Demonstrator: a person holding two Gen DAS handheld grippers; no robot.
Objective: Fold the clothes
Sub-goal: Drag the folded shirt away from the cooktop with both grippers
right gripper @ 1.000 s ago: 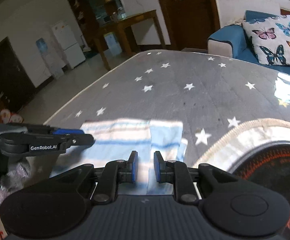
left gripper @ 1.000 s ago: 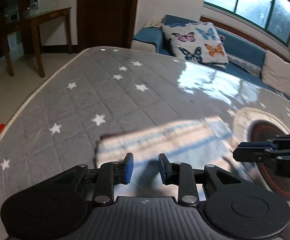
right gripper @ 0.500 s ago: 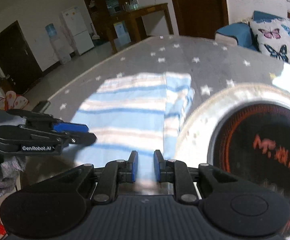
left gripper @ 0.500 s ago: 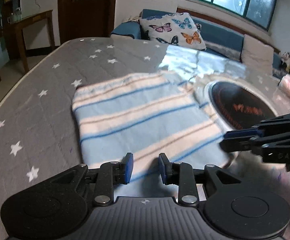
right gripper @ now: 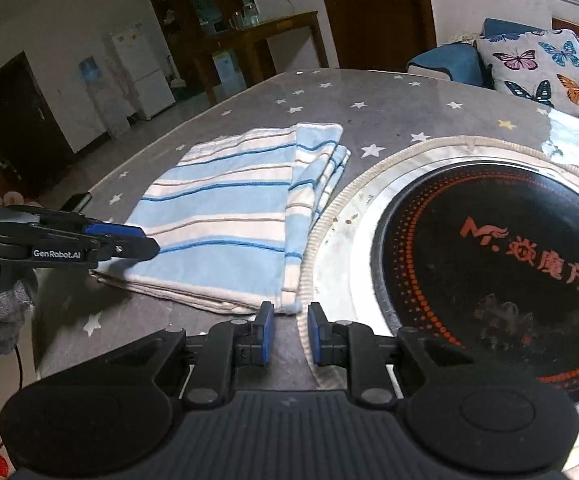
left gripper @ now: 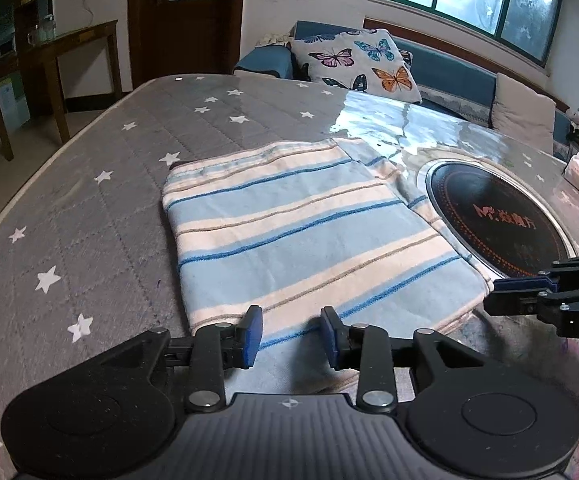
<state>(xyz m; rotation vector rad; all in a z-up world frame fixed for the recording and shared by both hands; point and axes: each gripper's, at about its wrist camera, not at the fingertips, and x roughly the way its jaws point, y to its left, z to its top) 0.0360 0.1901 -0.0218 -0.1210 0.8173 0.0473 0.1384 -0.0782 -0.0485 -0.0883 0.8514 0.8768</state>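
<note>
Striped cloth [left gripper: 301,236], pale blue and cream with thin darker blue lines, lies folded flat on the desk [left gripper: 89,216], which wears a grey quilted cover dotted with white stars. In the left wrist view the cloth fills the middle, its near edge running right under the left claw [left gripper: 291,336]. That claw's blue pads stand apart, its jaws have just been opening a little further, and the cloth's near hem sits below the gap, with the pads not pressing on it. At three o'clock of the cloth lies a round black hob [left gripper: 493,216] with orange lettering, set in a pale ring, and the cloth's right edge just laps that ring.

Over to the right wrist view: the right claw [right gripper: 290,334] hovers just off the cloth's near corner, pads close together with a narrow gap between them, nothing pinched. The cloth's corner sits at twelve o'clock of the tips, touching neither pad as far as can be seen. The cloth [right gripper: 229,216] shows a folded-over strip along its right side, stacked in layers at the near edge. The left claw comes in from nine o'clock, its tips over the cloth's left near corner.

Beyond the desk, at one o'clock, a butterfly cushion [left gripper: 359,64] leans on a blue sofa [left gripper: 449,76].
</note>
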